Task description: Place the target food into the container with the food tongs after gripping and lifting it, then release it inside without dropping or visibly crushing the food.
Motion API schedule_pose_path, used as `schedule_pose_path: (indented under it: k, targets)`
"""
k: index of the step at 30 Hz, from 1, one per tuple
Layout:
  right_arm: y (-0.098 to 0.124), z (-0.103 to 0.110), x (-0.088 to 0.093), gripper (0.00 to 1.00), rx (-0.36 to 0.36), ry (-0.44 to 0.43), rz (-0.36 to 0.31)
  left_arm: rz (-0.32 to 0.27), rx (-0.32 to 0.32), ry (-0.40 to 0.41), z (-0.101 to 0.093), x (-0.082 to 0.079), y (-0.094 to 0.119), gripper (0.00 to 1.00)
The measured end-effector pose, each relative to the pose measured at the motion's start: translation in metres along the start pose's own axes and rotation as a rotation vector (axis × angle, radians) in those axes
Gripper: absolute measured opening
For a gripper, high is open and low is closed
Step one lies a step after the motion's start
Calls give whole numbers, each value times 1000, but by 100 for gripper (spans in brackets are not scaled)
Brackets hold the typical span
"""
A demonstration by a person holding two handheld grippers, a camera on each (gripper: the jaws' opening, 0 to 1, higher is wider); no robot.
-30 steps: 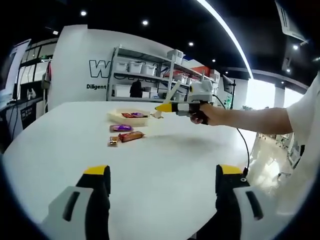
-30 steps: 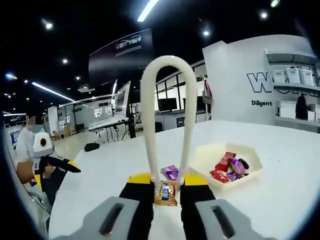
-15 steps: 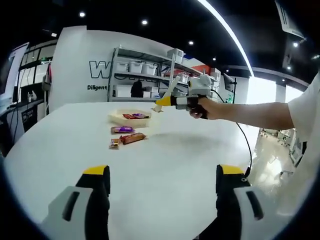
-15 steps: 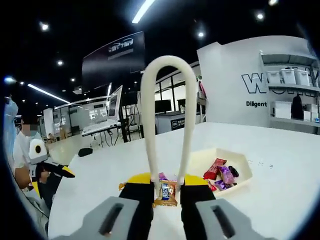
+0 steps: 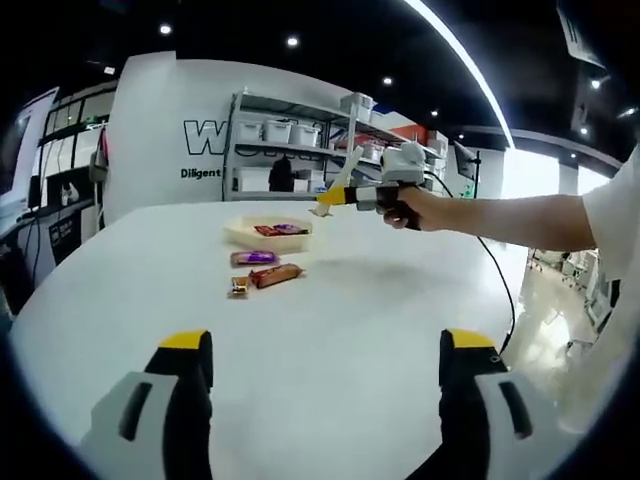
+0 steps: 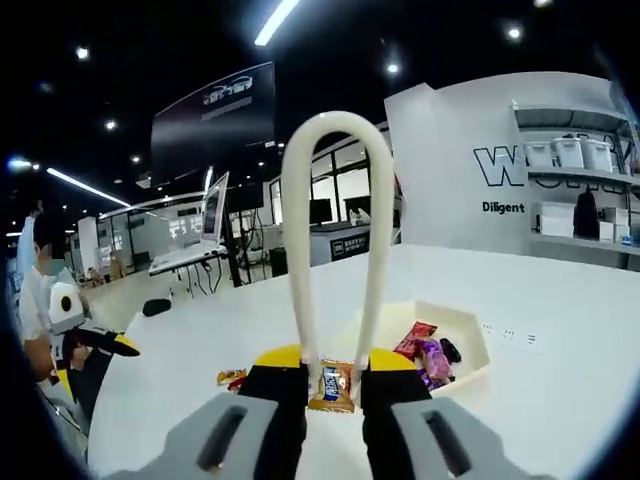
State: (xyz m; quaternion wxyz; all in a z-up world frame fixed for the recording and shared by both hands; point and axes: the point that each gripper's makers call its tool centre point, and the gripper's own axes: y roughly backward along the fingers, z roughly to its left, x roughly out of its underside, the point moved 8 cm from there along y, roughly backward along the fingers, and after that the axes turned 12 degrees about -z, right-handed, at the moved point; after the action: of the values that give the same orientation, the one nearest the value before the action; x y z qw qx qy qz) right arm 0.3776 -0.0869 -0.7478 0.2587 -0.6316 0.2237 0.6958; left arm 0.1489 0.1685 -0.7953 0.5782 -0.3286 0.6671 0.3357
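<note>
Foil-wrapped and light, the small candy (image 6: 331, 385) hangs pinched flat between the food tongs (image 6: 335, 240), which the right gripper (image 6: 333, 372) squeezes closed above the tray (image 6: 470, 345). Its crinkly wrapper looks slippery, so a gentle mid-pack hold suits it. Left gripper (image 5: 322, 350) stands spread, empty.

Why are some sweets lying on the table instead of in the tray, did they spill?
Nothing looks spilled or damaged. Three wrapped sweets lie flat on the white table beside the tray, probably waiting their turn. The right gripper squeezes white tongs holding one snack, which looks uncrushed.
</note>
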Motion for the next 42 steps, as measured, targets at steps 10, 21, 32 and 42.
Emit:
schedule_pose_path:
  k: [10,21,32,42]
  targets:
    - [-15,-4,-8,12,6,25,6,5,-34,-27,6,-3,0,99]
    - [-26,-16,-8,12,26,32,32,1,-44,-78,7,-9,-1,99]
    - [-47,-24,1,11,67,0,51,12,-54,-78,13,-11,0,99]
    - [-62,-37,15,11,108,-20,64,18,-54,-61,17,-9,-3,99]
